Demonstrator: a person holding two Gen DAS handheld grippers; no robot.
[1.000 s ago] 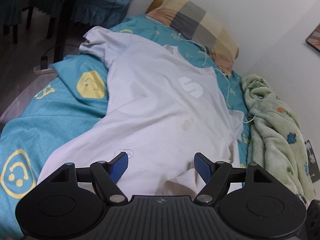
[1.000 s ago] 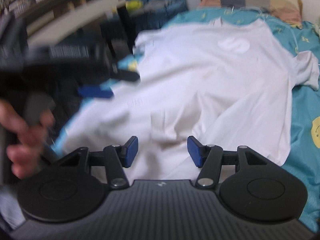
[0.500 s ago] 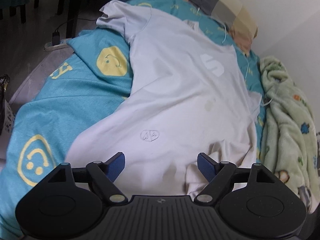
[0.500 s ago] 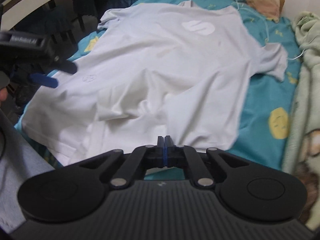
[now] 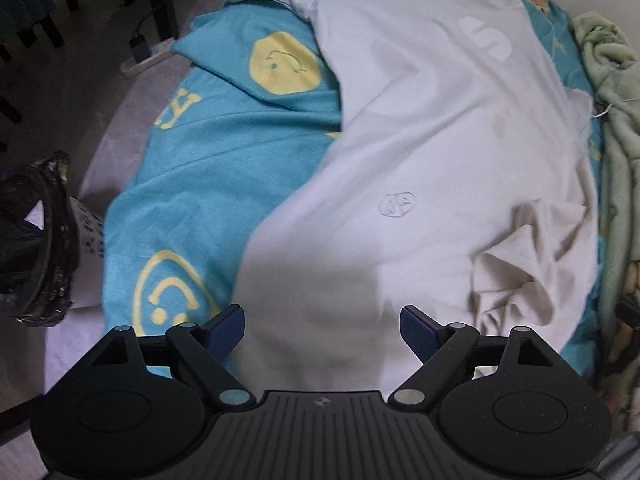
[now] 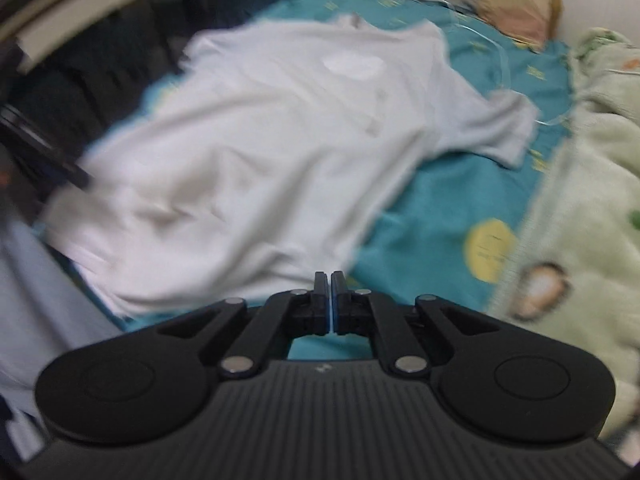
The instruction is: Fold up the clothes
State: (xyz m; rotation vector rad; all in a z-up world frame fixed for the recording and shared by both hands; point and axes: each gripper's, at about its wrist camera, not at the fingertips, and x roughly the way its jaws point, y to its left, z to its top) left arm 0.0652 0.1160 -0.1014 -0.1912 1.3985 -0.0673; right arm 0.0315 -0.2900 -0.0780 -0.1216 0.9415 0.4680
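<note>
A white T-shirt (image 5: 420, 152) lies spread face up on the teal bed sheet (image 5: 224, 168), collar toward the pillow, with its lower right part rumpled. My left gripper (image 5: 322, 328) is open just above the shirt's near left hem, and nothing is between its blue pads (image 5: 416, 326). The right wrist view is blurred. There the T-shirt (image 6: 260, 152) narrows down toward my right gripper (image 6: 332, 300), which is shut with the hem edge at its tips.
A green fleece blanket (image 6: 580, 200) is bunched along the right side of the bed. A checked pillow (image 6: 500, 4) lies at the head. Left of the bed stand a bin with a black bag (image 5: 28, 240) and a power strip (image 5: 144, 56) on the floor.
My right gripper closed at the shirt's near hem and has swung right. The left gripper pulled back and lower toward the near left hem, still open.
</note>
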